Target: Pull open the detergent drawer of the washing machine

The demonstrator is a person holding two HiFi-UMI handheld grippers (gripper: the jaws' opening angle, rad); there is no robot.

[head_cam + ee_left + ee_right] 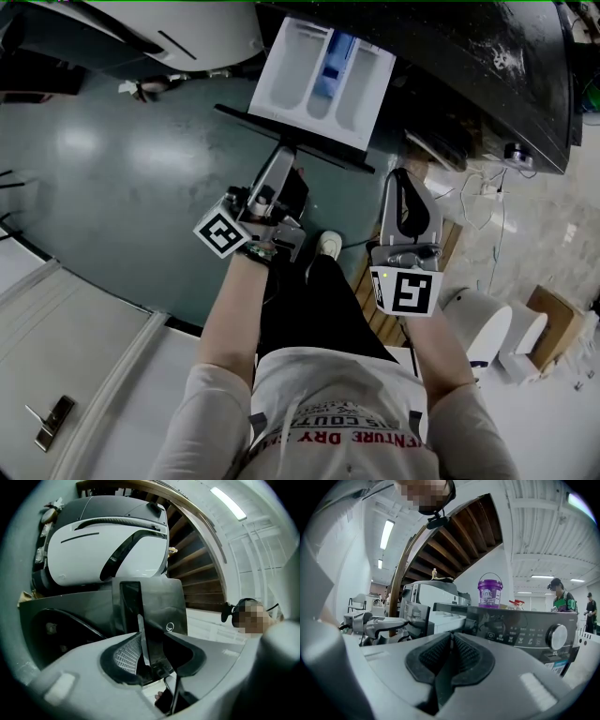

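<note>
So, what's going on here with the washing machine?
A person holds a gripper in each hand at a washing machine. The left gripper is clamped on the front panel of the detergent drawer, which is already pulled out, its compartments showing. The right gripper hangs beside it, jaws together and empty.

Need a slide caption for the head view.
Detergent drawer pulled out, left gripper clamped on its front panel; right gripper shut and empty alongside.
</note>
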